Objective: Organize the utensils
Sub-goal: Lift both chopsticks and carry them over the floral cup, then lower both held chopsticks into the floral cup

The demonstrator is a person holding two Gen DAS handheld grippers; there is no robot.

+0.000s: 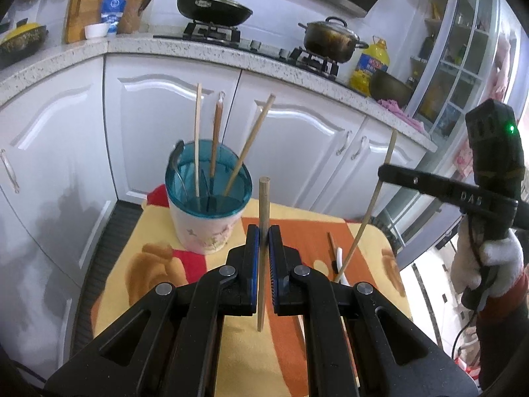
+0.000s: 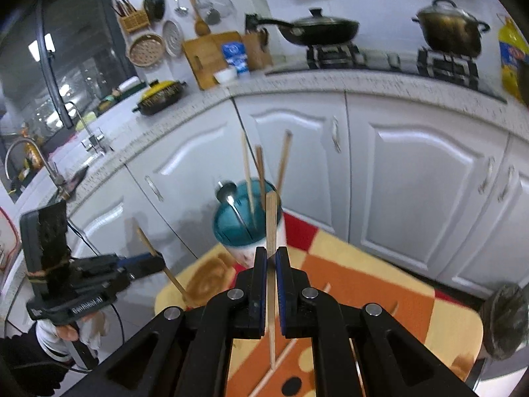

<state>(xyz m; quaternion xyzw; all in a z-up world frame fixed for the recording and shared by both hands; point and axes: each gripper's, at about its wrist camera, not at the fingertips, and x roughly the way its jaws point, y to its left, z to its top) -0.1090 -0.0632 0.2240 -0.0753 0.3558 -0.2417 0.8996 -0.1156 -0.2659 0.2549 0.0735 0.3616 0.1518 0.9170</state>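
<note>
A utensil cup point(image 1: 206, 228) with a teal rim stands at the far left of a small table with an orange and yellow cloth point(image 1: 158, 264). It holds three wooden chopsticks point(image 1: 215, 145) and a metal spoon point(image 1: 177, 165). My left gripper point(image 1: 263, 231) is shut on an upright wooden chopstick point(image 1: 263, 205), just right of the cup. My right gripper point(image 2: 271, 254) is shut on another chopstick point(image 2: 271, 221), held upright in front of the cup point(image 2: 246, 225). The right gripper also shows at the right of the left wrist view point(image 1: 383, 172), its chopstick point(image 1: 367, 211) slanted.
A chopstick point(image 1: 331, 246) and a white utensil point(image 1: 340, 261) lie on the cloth to the right. More chopsticks point(image 2: 287, 350) lie on the cloth below my right gripper. White cabinets point(image 1: 158, 122) and a counter with a stove, pan point(image 1: 213, 8) and pot point(image 1: 330, 38) stand behind.
</note>
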